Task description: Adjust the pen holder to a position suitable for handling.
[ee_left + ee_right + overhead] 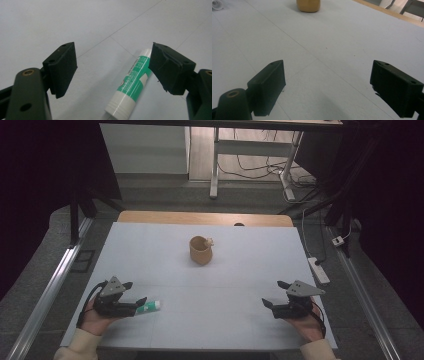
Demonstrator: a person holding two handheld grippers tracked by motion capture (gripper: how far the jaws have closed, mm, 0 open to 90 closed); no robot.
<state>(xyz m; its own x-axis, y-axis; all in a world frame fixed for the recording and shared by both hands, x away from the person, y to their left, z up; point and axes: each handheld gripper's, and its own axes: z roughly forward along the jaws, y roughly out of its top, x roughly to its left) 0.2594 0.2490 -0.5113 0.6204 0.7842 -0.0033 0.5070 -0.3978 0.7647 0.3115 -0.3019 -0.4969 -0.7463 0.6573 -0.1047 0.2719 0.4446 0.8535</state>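
In the high view a pale grey table sheet [210, 285] covers a wooden tabletop, with dark floor, desk legs and cables beyond. One tan cup-like pot [201, 250] stands mid-table; one green-and-white plastic tube [149, 306] lies at the left gripper [135, 295], whose jaws stand wide. The right gripper [272, 293] rests near the table's right edge, jaws wide and empty

In the left gripper view the tube [132, 82] lies on the sheet between the spread jaws, its far end hidden behind one; its print is unreadable

In the right gripper view the pot [308, 6] is cut off at the top
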